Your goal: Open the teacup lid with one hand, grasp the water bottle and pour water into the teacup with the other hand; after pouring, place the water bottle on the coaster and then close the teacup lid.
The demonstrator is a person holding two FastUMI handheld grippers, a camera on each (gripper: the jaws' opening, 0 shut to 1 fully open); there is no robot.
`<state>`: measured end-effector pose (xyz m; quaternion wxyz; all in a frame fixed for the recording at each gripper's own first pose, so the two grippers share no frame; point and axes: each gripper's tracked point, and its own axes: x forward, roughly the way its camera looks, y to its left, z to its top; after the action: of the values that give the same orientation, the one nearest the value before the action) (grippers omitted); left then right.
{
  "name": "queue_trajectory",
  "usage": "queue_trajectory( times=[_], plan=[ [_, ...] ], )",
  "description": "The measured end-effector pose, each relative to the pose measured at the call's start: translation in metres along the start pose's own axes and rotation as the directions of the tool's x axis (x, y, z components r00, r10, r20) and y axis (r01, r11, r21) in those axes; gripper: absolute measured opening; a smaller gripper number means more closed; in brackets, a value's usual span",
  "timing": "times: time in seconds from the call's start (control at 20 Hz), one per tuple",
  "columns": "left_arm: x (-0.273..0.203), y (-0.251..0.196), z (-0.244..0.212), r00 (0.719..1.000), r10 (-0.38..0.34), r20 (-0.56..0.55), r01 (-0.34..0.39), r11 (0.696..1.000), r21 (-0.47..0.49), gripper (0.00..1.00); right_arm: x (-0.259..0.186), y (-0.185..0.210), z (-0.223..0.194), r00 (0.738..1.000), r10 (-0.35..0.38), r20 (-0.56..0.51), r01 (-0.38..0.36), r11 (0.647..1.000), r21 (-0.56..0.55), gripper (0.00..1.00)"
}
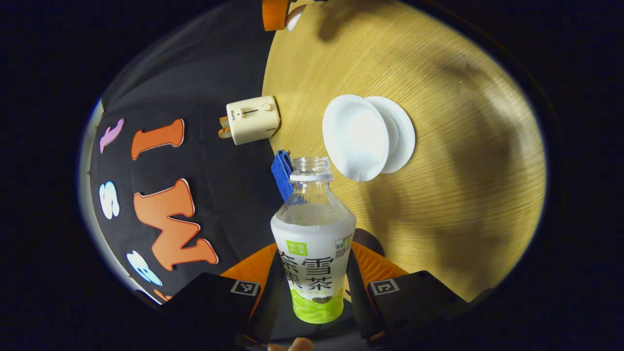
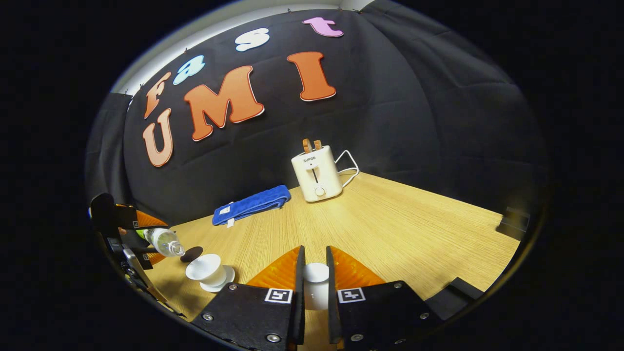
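Observation:
My left gripper (image 1: 314,253) is shut on a clear water bottle (image 1: 314,229) with a white and green label. The bottle has no cap and is tilted over, its mouth pointing at the open white teacup (image 1: 356,136) on its saucer (image 1: 402,131). No stream of water shows. The dark coaster (image 1: 369,240) peeks out behind the bottle. In the right gripper view, my right gripper (image 2: 314,253) is shut on the white teacup lid (image 2: 316,285) above the table. To its left the teacup (image 2: 207,269), the coaster (image 2: 191,253) and the tilted bottle (image 2: 165,242) sit close together.
A cream toaster (image 2: 317,173) with its cord stands at the back of the wooden table (image 2: 390,229). A folded blue towel (image 2: 251,204) lies left of it along the wall. The toaster (image 1: 253,119) and towel (image 1: 282,173) also appear beyond the bottle.

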<state>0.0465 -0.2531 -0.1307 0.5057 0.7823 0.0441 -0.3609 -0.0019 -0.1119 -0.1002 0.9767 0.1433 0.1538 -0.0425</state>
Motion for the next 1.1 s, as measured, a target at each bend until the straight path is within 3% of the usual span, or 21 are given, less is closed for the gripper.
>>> queue_trajectory(
  times=[0.05,0.1,0.45,0.55,0.7,0.85,0.9,1.05,1.1],
  plan=[
    [0.001,0.002,0.001,1.0,-0.006,-0.001,0.007,1.0,0.02,0.64,0.0,-0.001,0.0,1.0,-0.002,0.0,0.002,1.0,0.001,0.19],
    [0.003,0.002,0.001,1.0,-0.012,-0.002,0.012,0.999,0.039,0.68,0.0,-0.003,0.0,1.0,-0.005,-0.001,0.005,1.0,0.002,0.19],
    [0.002,0.003,0.001,0.998,-0.065,-0.027,0.069,0.983,0.167,0.64,0.0,-0.005,0.0,1.0,-0.009,-0.004,0.009,1.0,0.002,0.19],
    [0.003,0.007,0.0,0.998,-0.058,-0.037,0.064,0.978,0.199,0.68,-0.001,-0.006,-0.001,1.0,-0.008,-0.005,0.008,1.0,0.001,0.19],
    [0.002,0.009,0.001,0.997,-0.059,-0.044,0.067,0.971,0.231,0.71,-0.001,-0.008,-0.002,1.0,-0.01,-0.009,0.01,1.0,0.001,0.19],
    [0.002,0.009,0.001,0.996,-0.07,-0.047,0.079,0.963,0.256,0.64,0.0,-0.009,-0.003,1.0,-0.013,-0.012,0.013,1.0,0.002,0.19],
    [0.003,0.01,0.002,0.996,-0.072,-0.045,0.082,0.962,0.262,0.68,0.0,-0.009,-0.002,1.0,-0.013,-0.011,0.013,1.0,0.001,0.19],
    [0.003,0.01,0.0,0.996,-0.074,-0.046,0.083,0.961,0.265,0.64,0.0,-0.008,-0.004,1.0,-0.013,-0.014,0.013,1.0,-0.004,0.19],
    [0.003,0.01,-0.001,0.996,-0.078,-0.053,0.089,0.96,0.265,0.71,0.0,-0.009,-0.004,1.0,-0.013,-0.014,0.013,1.0,-0.005,0.19]
  ],
)
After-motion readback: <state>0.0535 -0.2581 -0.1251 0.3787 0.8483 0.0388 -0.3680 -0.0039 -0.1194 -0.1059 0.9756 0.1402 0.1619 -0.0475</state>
